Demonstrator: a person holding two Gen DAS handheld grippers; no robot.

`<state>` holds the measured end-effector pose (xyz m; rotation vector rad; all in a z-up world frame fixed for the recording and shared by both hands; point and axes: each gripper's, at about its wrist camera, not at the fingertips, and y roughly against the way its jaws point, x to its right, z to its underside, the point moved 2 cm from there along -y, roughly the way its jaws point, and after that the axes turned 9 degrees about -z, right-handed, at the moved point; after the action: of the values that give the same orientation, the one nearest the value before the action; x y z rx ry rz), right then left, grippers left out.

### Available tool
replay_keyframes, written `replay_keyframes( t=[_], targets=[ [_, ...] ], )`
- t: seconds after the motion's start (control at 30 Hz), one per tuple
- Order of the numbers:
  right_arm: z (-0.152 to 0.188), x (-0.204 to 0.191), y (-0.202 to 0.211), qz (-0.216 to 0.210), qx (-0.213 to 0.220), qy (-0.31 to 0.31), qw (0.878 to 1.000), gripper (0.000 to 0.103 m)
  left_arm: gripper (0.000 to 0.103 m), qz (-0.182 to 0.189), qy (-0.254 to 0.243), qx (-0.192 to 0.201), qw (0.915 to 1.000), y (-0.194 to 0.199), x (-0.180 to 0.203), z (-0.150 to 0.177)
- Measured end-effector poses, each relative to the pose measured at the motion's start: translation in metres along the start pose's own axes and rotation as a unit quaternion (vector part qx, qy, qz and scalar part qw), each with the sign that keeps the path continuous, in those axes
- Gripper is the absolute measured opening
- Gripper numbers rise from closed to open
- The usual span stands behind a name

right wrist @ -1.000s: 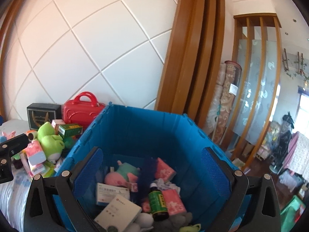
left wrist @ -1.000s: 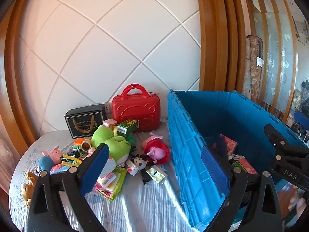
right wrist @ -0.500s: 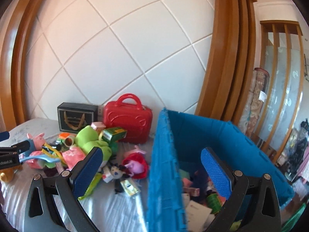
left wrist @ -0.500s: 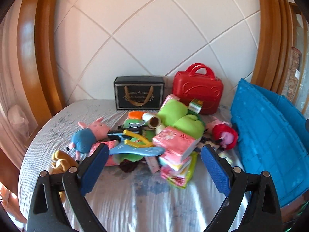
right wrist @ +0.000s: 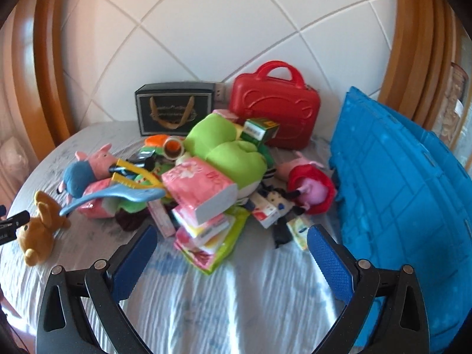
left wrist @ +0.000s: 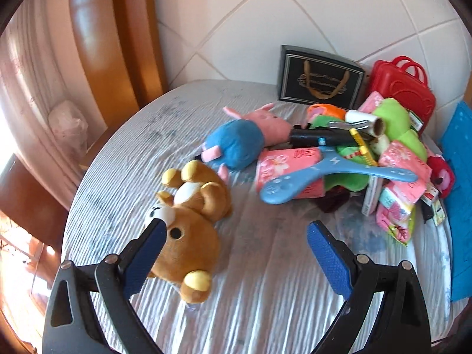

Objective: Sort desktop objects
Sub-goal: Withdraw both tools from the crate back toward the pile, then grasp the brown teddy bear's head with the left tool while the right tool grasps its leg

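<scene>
— Swinging away from the blue plastic crate [right wrist: 398, 194], both tools are now aimed at the table [right wrist: 206, 295]?
— Yes; left tool [left wrist: 234, 253], spread empty, is brought beside the brown plush bear [left wrist: 188, 221]; right tool [right wrist: 231, 253] is spread too.

— Surface? 
— Round table [right wrist: 206, 309], wrinkled pale cloth. 
— Directly on it? 
— Brown bear [left wrist: 188, 230] at 9 o'clock; toy pile [right wrist: 206, 183] centre; black box [right wrist: 174, 109], red case [right wrist: 274, 109] at 12; blue crate [right wrist: 398, 191] at 3.

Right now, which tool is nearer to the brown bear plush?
Left. The left tool has the brown bear plush at its fingertip; the right tool faces the pile, far from it.
</scene>
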<state>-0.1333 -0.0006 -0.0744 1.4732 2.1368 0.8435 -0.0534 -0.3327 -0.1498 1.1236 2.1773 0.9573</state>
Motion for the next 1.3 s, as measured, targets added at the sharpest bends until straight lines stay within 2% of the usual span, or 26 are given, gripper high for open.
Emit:
replay_keyframes(
  t=[0.1, 0.2, 0.27, 0.37, 0.5, 0.57, 0.63, 0.7, 0.93, 1.0, 1.07, 1.17, 1.3],
  targets=[
    [-0.002, -0.031, -0.023, -0.034, -0.011, 0.027, 0.999, 0.103, 0.097, -0.015, 0.028, -0.022, 0.9993, -0.008, -0.027, 0.010],
    [-0.006, -0.059, -0.046, -0.088, -0.024, 0.050, 0.995, 0.103, 0.097, -0.035, 0.063, -0.041, 0.9965, -0.017, -0.044, 0.027],
    [-0.006, -0.081, -0.061, -0.117, -0.036, 0.077, 0.990, 0.103, 0.097, -0.027, 0.086, -0.066, 0.9937, -0.030, -0.046, 0.039],
    [-0.003, -0.113, -0.083, -0.158, -0.058, 0.114, 0.979, 0.103, 0.097, -0.043, 0.102, -0.086, 0.9902, -0.053, -0.039, 0.050],
    [0.003, -0.162, -0.113, -0.199, -0.088, 0.163, 0.962, 0.103, 0.097, -0.064, 0.106, -0.115, 0.9856, -0.089, -0.039, 0.060],
    [0.007, -0.189, -0.123, -0.218, -0.097, 0.187, 0.953, 0.103, 0.097, -0.090, 0.102, -0.131, 0.9821, -0.102, -0.049, 0.068],
    [0.009, -0.211, -0.129, -0.233, -0.104, 0.204, 0.945, 0.103, 0.097, -0.079, 0.109, -0.132, 0.9820, -0.105, -0.063, 0.076],
    [0.009, -0.235, -0.135, -0.251, -0.110, 0.219, 0.937, 0.103, 0.098, -0.084, 0.116, -0.129, 0.9813, -0.104, -0.079, 0.081],
    [0.015, -0.302, -0.152, -0.303, -0.141, 0.241, 0.911, 0.103, 0.098, -0.137, 0.080, -0.131, 0.9785, -0.108, -0.129, 0.092],
    [0.017, -0.316, -0.154, -0.313, -0.143, 0.247, 0.906, 0.103, 0.098, -0.120, 0.089, -0.135, 0.9796, -0.103, -0.136, 0.090],
    [0.017, -0.327, -0.155, -0.318, -0.144, 0.252, 0.903, 0.103, 0.098, -0.084, 0.105, -0.119, 0.9837, -0.091, -0.134, 0.084],
    [0.011, -0.337, -0.159, -0.316, -0.138, 0.254, 0.904, 0.103, 0.098, -0.051, 0.112, -0.106, 0.9868, -0.086, -0.119, 0.072],
    [0.000, -0.346, -0.174, -0.312, -0.142, 0.248, 0.906, 0.101, 0.098, -0.041, 0.110, -0.115, 0.9864, -0.109, -0.101, 0.061]
  ],
)
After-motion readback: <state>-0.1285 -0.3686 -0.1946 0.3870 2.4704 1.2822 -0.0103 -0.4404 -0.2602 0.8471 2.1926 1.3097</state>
